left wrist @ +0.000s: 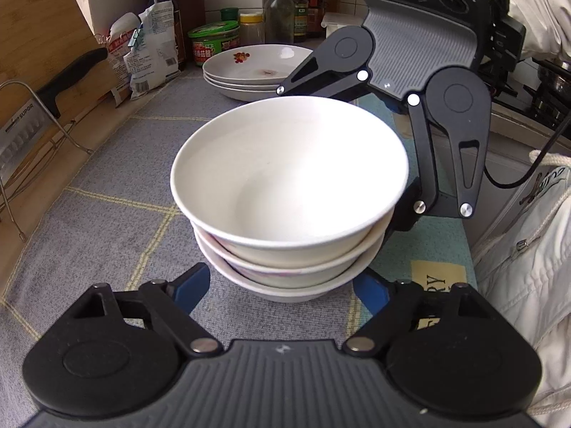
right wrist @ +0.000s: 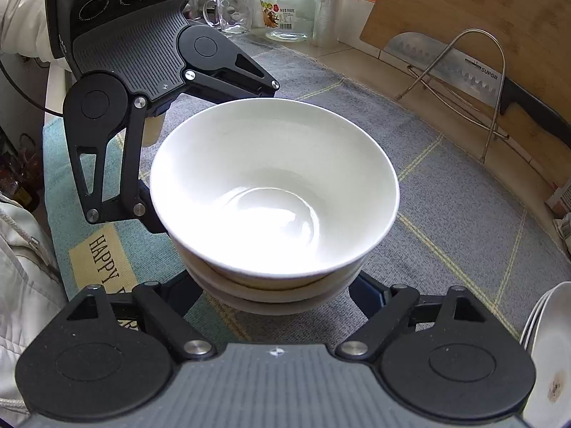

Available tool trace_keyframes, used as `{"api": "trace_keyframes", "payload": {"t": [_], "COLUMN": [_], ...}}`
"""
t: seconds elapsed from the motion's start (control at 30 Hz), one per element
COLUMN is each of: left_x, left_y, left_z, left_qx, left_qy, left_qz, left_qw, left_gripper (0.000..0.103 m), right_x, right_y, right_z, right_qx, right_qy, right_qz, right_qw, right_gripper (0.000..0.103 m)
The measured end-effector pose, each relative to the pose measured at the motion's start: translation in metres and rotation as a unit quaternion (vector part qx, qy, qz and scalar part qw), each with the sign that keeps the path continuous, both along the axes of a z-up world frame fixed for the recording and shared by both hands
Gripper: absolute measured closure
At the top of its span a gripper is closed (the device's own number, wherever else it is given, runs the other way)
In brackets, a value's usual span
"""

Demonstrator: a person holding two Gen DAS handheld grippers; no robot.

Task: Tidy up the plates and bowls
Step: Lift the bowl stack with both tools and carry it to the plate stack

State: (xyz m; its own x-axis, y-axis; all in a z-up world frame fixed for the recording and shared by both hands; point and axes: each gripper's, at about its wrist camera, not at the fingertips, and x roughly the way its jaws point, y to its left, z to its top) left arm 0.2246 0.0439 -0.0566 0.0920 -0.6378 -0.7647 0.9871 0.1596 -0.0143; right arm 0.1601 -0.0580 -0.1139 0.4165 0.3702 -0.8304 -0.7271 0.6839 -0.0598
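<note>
Left claw (left wrist: 282,294) and right claw (right wrist: 274,296) hug bowl stack (left wrist: 289,192) from opposite sides (pads hidden, grip unclear); both equally near.

Stacked bowls (left wrist: 289,192) sit on the mat (left wrist: 107,192), plates (left wrist: 249,67) behind them.

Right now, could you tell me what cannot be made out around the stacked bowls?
- Left wrist view: the left gripper fingertips, hidden behind the stack of bowls.
- Right wrist view: the right gripper fingertips, likewise hidden, so contact is unclear.
- Right wrist view: the plates, cut off by the edge.
</note>
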Motion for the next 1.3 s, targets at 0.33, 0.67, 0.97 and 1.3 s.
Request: {"api": "trace_keyframes", "payload": {"t": [0.33, 0.67, 0.97, 1.3], "left_x": [-0.001, 0.000, -0.001, -0.002], "left_y": [-0.005, -0.005, -0.007, -0.030], "left_z": [0.002, 0.002, 0.003, 0.018], "left_qx": [0.007, 0.005, 0.007, 0.002], "left_qy": [-0.002, 0.002, 0.002, -0.005], "left_qz": [-0.027, -0.028, -0.024, -0.009], "left_qw": [0.9996, 0.9996, 0.9997, 0.9999], "left_gripper": [0.019, 0.020, 0.020, 0.020], "right_x": [0.002, 0.005, 0.005, 0.006], "right_y": [0.003, 0.004, 0.004, -0.014], "right_z": [0.003, 0.001, 0.002, 0.018], "right_qx": [-0.005, -0.003, -0.004, -0.007], "right_qy": [0.007, 0.011, 0.011, 0.010], "right_qz": [0.017, 0.018, 0.015, 0.025], "right_qw": [1.000, 1.000, 1.000, 1.000], "right_gripper": [0.014, 0.015, 0.015, 0.015]}}
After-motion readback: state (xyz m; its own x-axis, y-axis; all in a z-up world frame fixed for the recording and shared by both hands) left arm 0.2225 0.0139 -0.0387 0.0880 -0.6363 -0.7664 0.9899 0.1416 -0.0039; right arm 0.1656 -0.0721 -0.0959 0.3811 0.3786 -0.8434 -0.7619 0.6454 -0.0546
